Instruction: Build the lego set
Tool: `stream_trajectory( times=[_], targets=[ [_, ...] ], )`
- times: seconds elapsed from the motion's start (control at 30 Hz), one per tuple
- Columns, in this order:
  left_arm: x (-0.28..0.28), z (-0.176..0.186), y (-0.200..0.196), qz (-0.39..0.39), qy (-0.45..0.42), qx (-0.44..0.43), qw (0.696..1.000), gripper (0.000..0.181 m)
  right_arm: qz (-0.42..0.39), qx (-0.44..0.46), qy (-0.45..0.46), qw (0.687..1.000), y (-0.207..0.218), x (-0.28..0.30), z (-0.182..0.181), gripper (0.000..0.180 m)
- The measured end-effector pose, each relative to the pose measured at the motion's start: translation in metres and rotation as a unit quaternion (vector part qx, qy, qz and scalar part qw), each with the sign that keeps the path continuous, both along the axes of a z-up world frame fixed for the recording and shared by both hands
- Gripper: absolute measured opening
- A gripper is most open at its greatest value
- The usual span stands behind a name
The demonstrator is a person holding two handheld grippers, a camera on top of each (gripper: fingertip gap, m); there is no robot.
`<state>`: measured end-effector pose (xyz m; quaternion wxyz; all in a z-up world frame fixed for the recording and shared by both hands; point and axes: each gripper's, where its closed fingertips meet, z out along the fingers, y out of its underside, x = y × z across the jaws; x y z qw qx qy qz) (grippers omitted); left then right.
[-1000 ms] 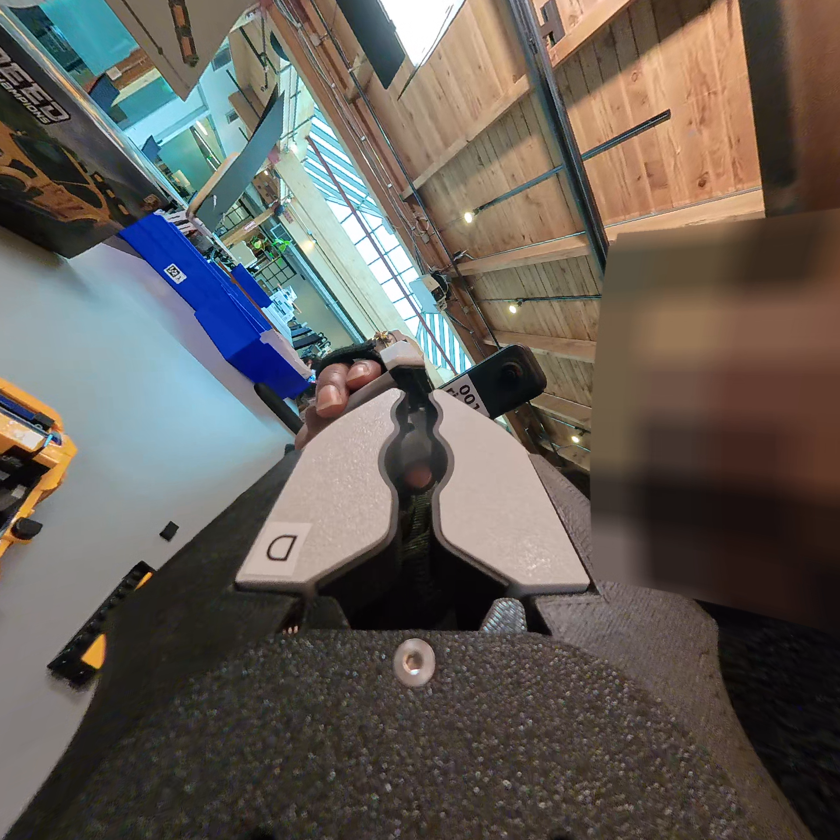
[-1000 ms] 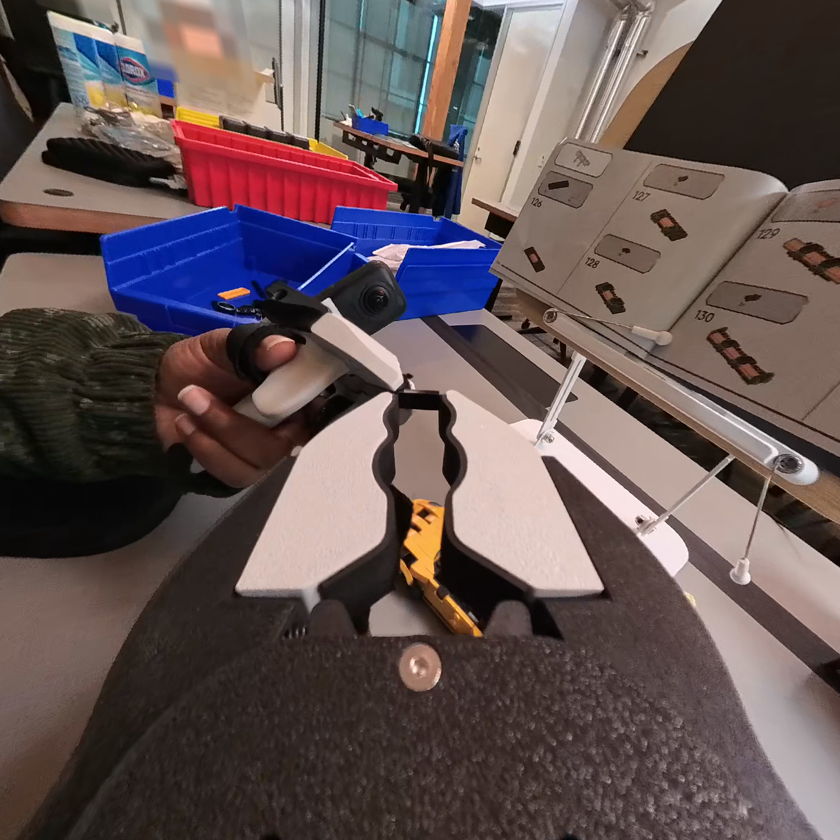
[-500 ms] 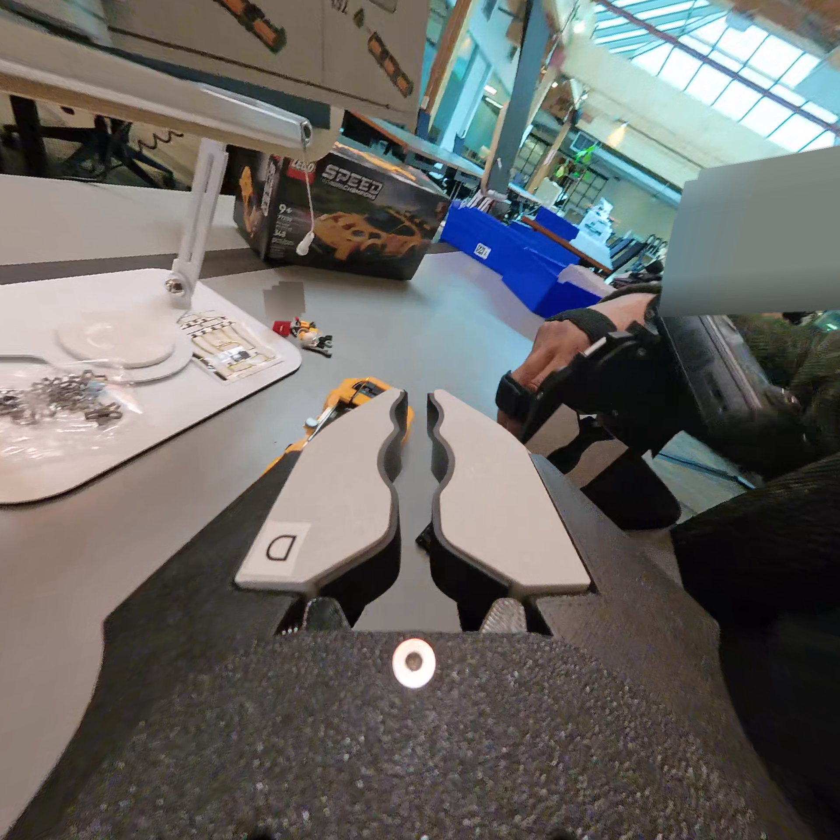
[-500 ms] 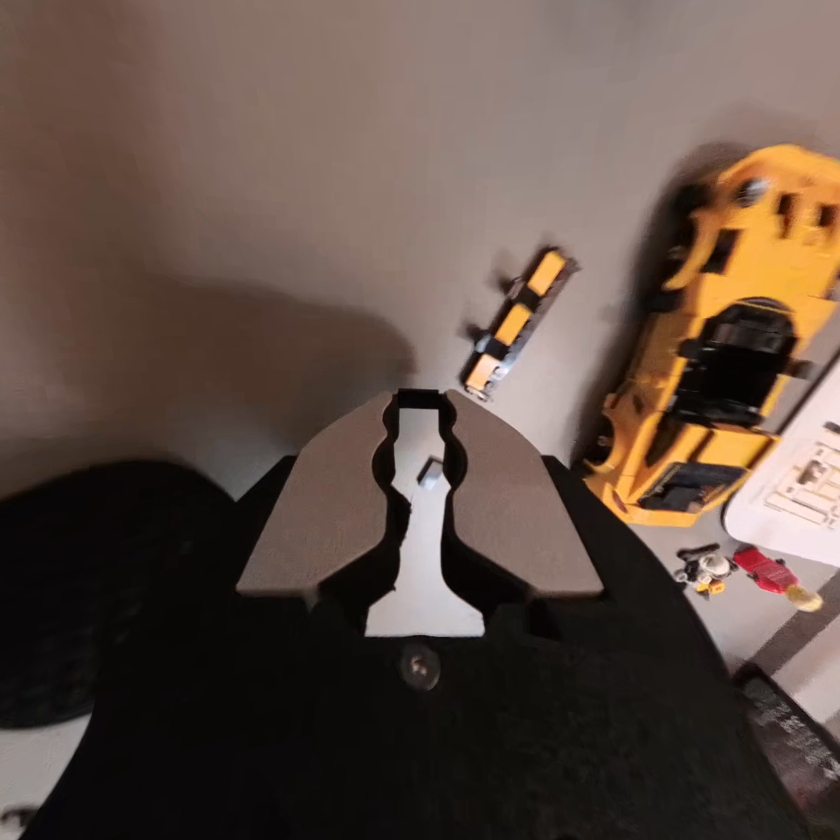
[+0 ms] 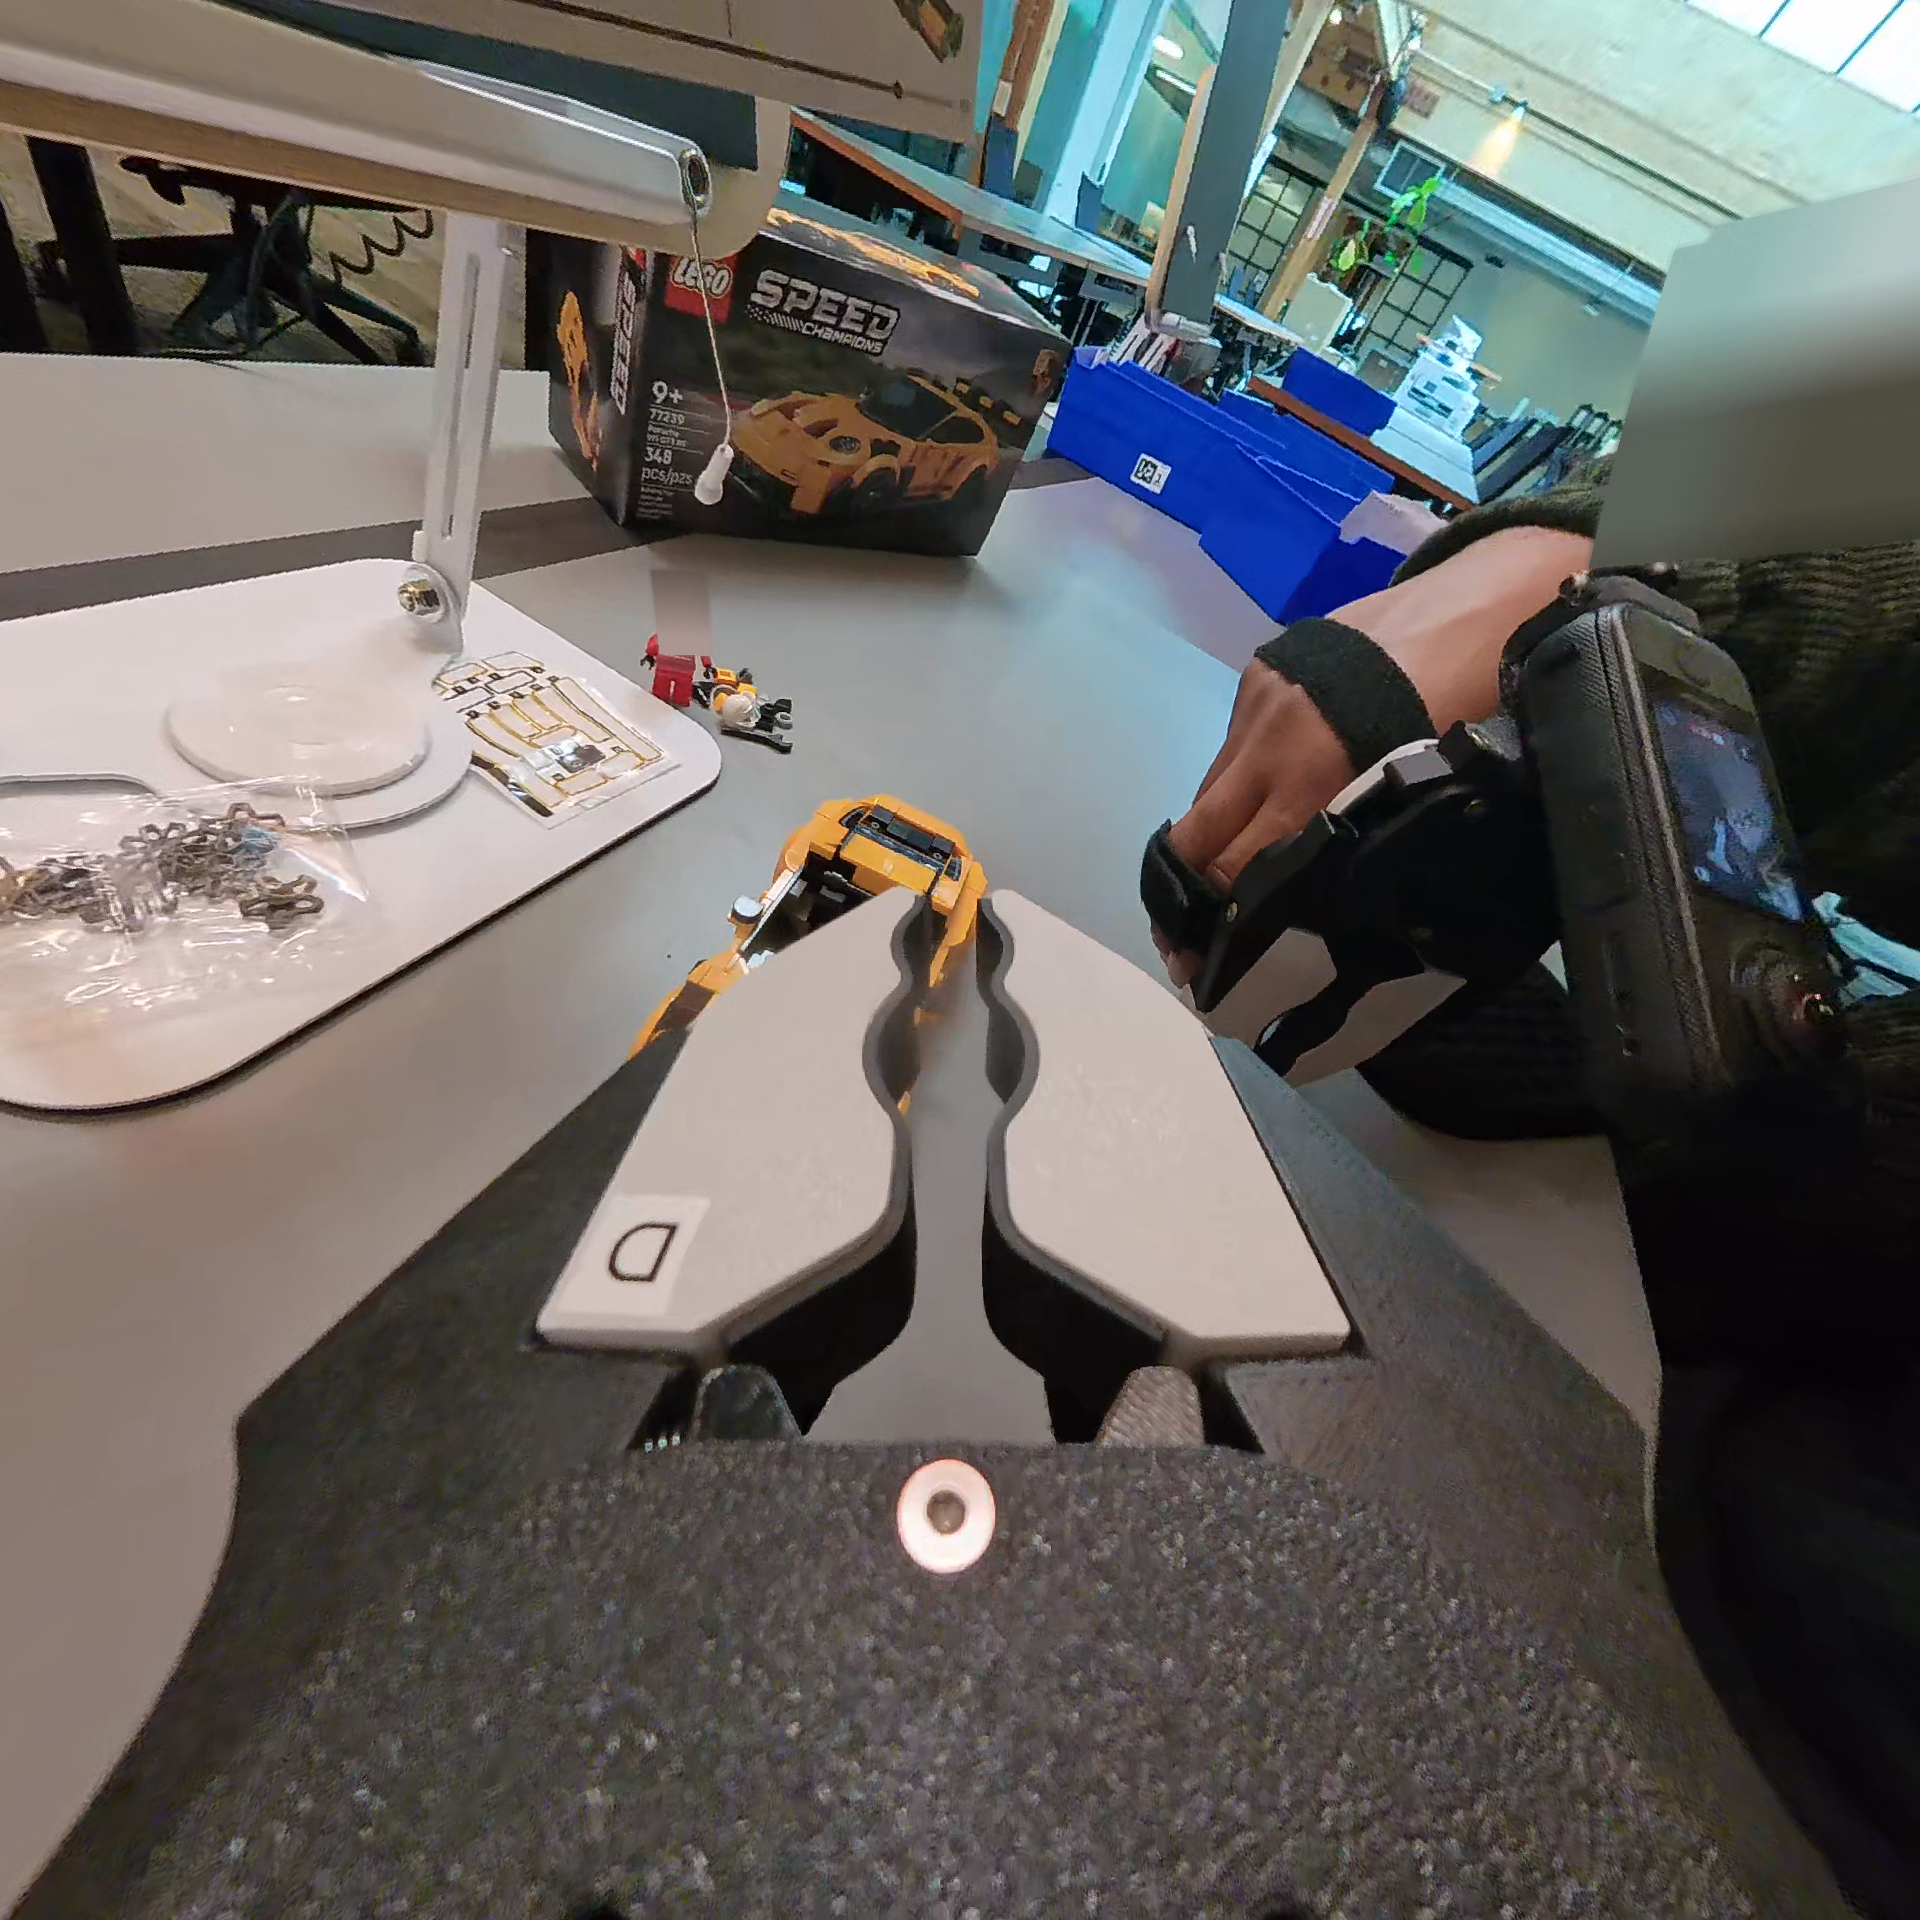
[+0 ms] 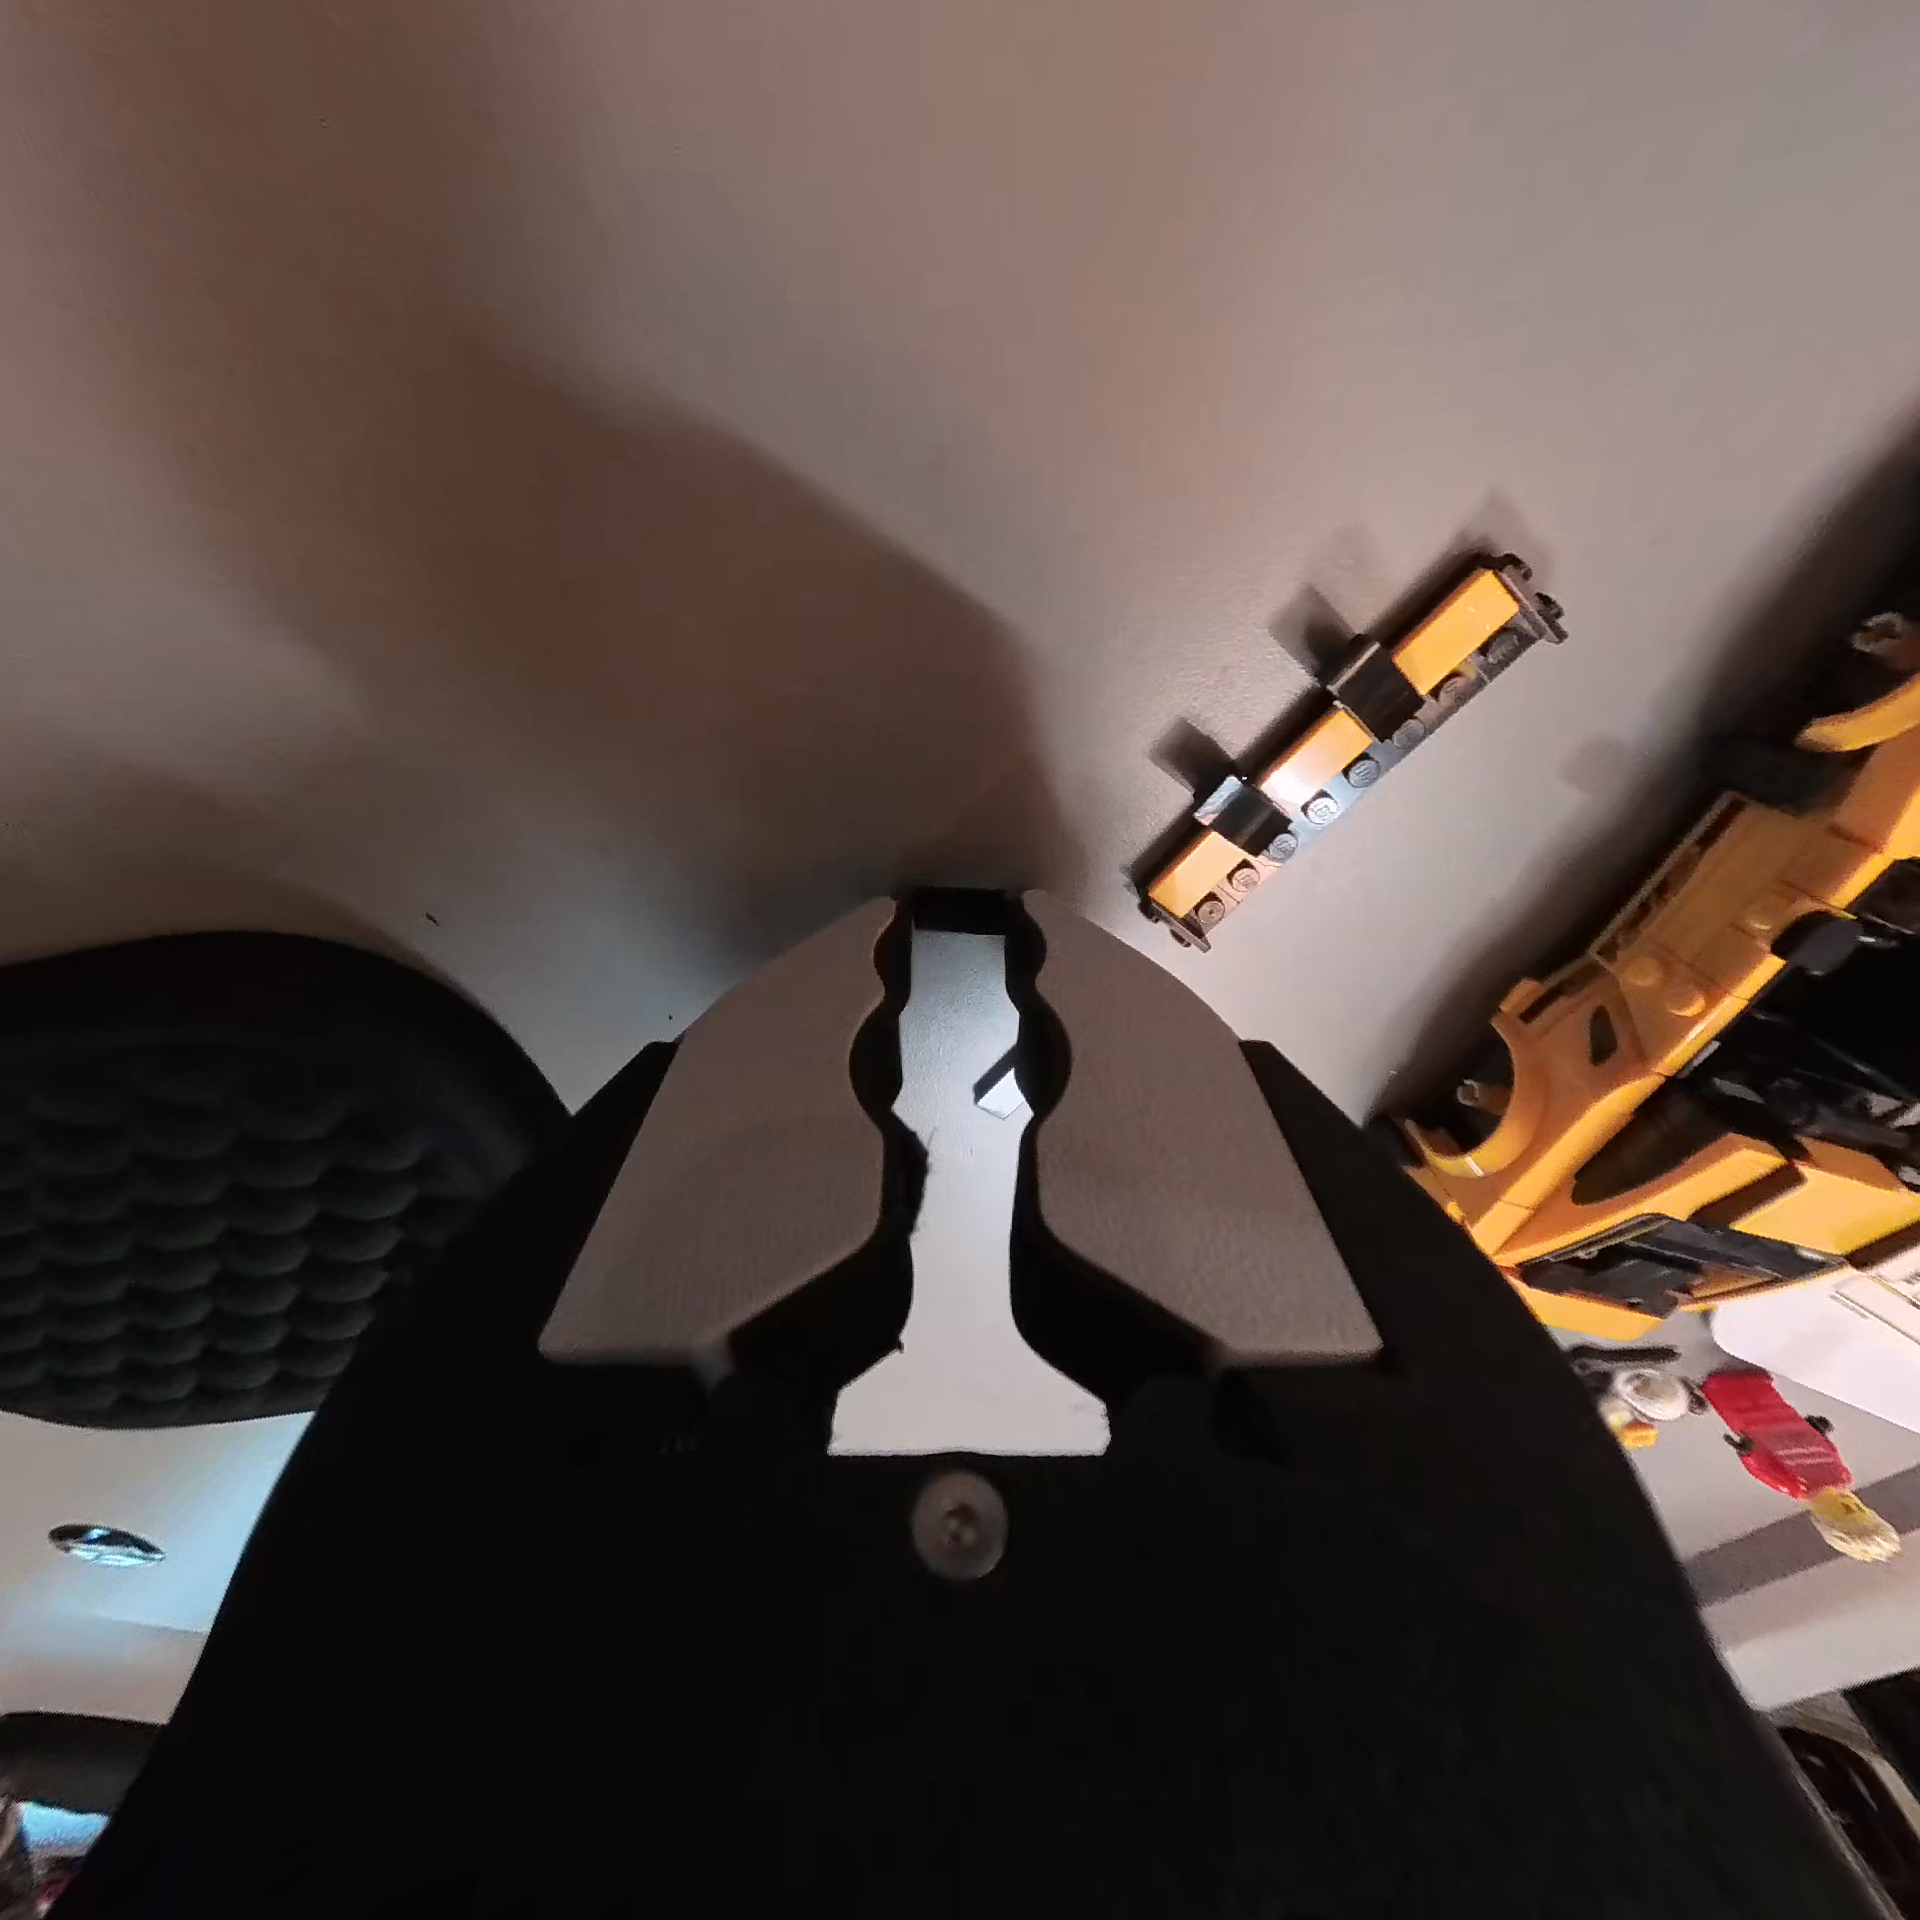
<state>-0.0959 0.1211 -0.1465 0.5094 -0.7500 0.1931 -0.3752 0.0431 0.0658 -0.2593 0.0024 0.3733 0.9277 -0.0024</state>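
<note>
The partly built yellow lego car [image 5: 873, 852] lies on the grey table just beyond my left gripper [image 5: 953, 909]. Its jaws stand a narrow gap apart with nothing between them. My right gripper [image 6: 958, 914] points down at the table, shut on a small black piece [image 6: 958, 906] at its tips. It also shows in the left wrist view [image 5: 1236, 1029], held in a hand to the right of the car. A black-and-yellow strip [image 6: 1351, 748] lies right of the right gripper's tips, with the car [image 6: 1662, 1091] farther right. A tiny grey piece [image 6: 1000, 1091] lies under the right jaws.
The lego box [image 5: 810, 416] and blue bins [image 5: 1226, 468] stand at the back. A white stand base [image 5: 312, 987] on the left bears a bag of parts [image 5: 156, 894] and a sticker sheet [image 5: 551, 738]. Minifigure parts [image 5: 717, 696] lie near it. A dark sleeve [image 6: 208, 1174] shows left.
My left gripper has swung down from facing the ceiling to the table and come closer to the car. My right gripper has turned down over the table, still holding the black piece, nearer the strip.
</note>
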Motion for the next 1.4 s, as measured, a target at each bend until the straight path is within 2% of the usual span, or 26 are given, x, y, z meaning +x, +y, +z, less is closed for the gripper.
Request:
stream_trajectory(
  times=[0.37,0.5,0.6,0.73,0.83,0.97,1.03,1.1,1.23,1.4],
  targets=[
    [0.001,-0.006,0.0,-0.001,0.01,-0.006,1.0,0.008,-0.043,-0.034,0.022,0.998,-0.007,0.004,0.001,0.037],
    [-0.007,-0.005,0.004,0.016,0.023,0.002,1.0,0.008,-0.075,-0.059,0.084,0.992,-0.009,-0.002,0.011,0.039],
    [-0.02,-0.003,0.009,0.041,0.041,0.01,0.998,0.008,-0.119,-0.095,0.158,0.976,-0.011,-0.011,0.028,0.04],
    [-0.042,-0.006,0.017,0.081,0.069,0.01,0.994,0.008,-0.176,-0.137,0.266,0.938,-0.01,-0.019,0.049,0.04],
    [-0.059,-0.013,0.023,0.11,0.097,0.004,0.989,0.009,-0.222,-0.153,0.355,0.895,-0.006,-0.025,0.067,0.04],
    [-0.098,-0.033,0.03,0.176,0.181,-0.027,0.967,0.012,-0.307,-0.148,0.487,0.804,0.01,-0.034,0.098,0.036],
    [-0.126,-0.042,0.033,0.229,0.219,-0.05,0.947,0.012,-0.34,-0.148,0.541,0.755,0.02,-0.035,0.109,0.034],
    [-0.157,-0.049,0.035,0.287,0.258,-0.068,0.92,0.011,-0.362,-0.155,0.566,0.724,0.028,-0.033,0.112,0.033],
    [-0.202,-0.056,0.032,0.36,0.322,-0.091,0.871,0.026,-0.378,-0.178,0.572,0.706,0.032,-0.031,0.11,0.033],
    [-0.229,-0.09,0.019,0.373,0.386,-0.172,0.826,0.043,-0.378,-0.191,0.569,0.705,0.028,-0.03,0.105,0.032]
  ],
)
